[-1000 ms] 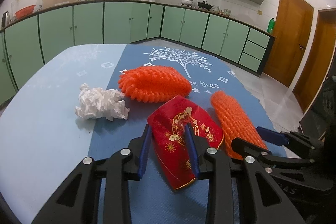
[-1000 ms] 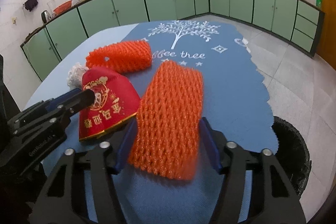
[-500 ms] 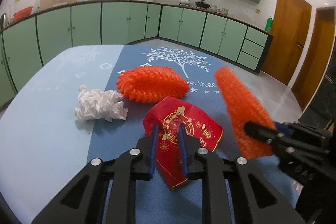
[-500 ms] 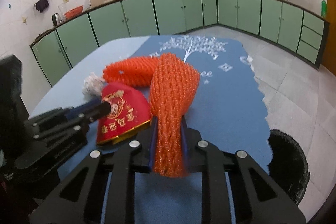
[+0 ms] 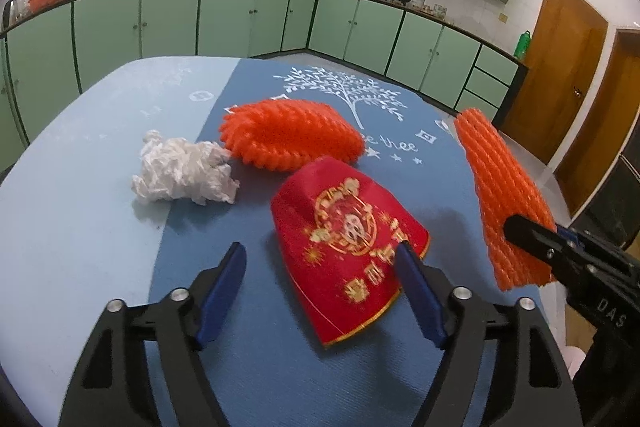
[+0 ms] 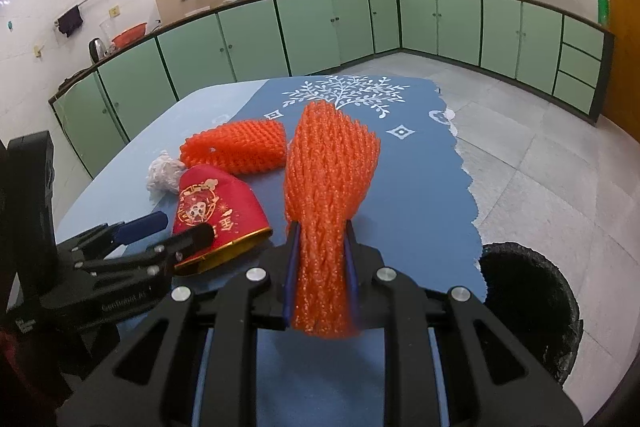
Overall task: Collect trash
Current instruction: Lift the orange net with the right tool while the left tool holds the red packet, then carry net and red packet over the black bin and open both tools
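My right gripper [image 6: 321,227] is shut on a long orange foam net [image 6: 328,179] and holds it lifted off the table; the left wrist view shows that net [image 5: 500,187] hanging at the right. My left gripper [image 5: 319,251] is low over the table. Its jaws are opening and stand wide on either side of a flattened red paper cup [image 5: 344,239], with the pads not pressing on it. The cup lies on the blue tablecloth [image 5: 80,227]. A second orange foam net [image 5: 288,135] and a crumpled white tissue [image 5: 184,171] lie just beyond the cup.
A black bin [image 6: 528,307] stands on the tiled floor just past the table's right edge. Green kitchen cabinets [image 6: 320,27] run along the far walls, and wooden doors [image 5: 560,67] are at the right.
The left jaws, pinched on the red cup half a second ago, have spread wide and the cup lies flat. The right jaws closed on the long orange net and lifted it.
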`<state>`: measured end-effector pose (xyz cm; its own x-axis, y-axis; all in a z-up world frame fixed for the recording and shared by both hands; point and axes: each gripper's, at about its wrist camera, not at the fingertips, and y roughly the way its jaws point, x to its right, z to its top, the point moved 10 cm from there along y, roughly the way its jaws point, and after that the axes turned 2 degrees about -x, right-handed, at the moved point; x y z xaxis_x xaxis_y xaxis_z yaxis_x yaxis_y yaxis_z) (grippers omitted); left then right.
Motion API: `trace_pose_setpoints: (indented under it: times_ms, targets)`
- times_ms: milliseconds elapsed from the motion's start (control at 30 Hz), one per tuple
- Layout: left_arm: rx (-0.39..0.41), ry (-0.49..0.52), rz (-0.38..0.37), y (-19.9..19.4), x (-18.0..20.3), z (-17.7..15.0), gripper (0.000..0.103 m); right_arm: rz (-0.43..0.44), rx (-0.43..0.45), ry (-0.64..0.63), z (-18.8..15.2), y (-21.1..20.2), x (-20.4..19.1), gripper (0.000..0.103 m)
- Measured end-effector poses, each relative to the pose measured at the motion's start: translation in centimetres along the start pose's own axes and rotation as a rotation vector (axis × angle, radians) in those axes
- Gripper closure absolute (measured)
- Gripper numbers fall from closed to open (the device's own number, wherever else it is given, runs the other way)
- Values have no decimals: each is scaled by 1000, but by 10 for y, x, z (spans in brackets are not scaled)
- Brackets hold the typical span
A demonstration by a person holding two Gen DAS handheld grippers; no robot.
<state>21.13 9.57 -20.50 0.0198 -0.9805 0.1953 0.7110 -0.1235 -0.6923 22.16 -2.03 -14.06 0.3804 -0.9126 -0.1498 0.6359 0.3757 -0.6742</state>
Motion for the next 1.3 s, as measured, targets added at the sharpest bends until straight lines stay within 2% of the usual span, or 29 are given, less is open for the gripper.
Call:
trace_pose_setpoints:
  times_ms: [100,267,300,367,400,567,1000,1300]
  targets:
    - [-28,-9,-1,6,1,-3,22,-4,0,1,-1,-1,1,84]
    - [-43,-17,-24,11,3,-2,24,-10,3,9,-1,-2,3,84]
    - [-44,-16,-35,11,6,-2,33,-10,3,10,-1,-2,3,84]
    - [-45,-15,-52,12,10,-2,45,-11,3,10,-1,-1,2,84]
    - [-37,-13,-61,10,11,-2,56,-11,3,10,-1,-1,3,84]
    - [-3,8,-59,3,17,-1,64,-14,5,10,-1,-3,2,84]
    - [93,67,-60,-29,42,23,66,-36,69,-4,13,-32,8,84]
    - [141,131,-95,-44,81,40,66,-87,136,21,21,-72,39,84]
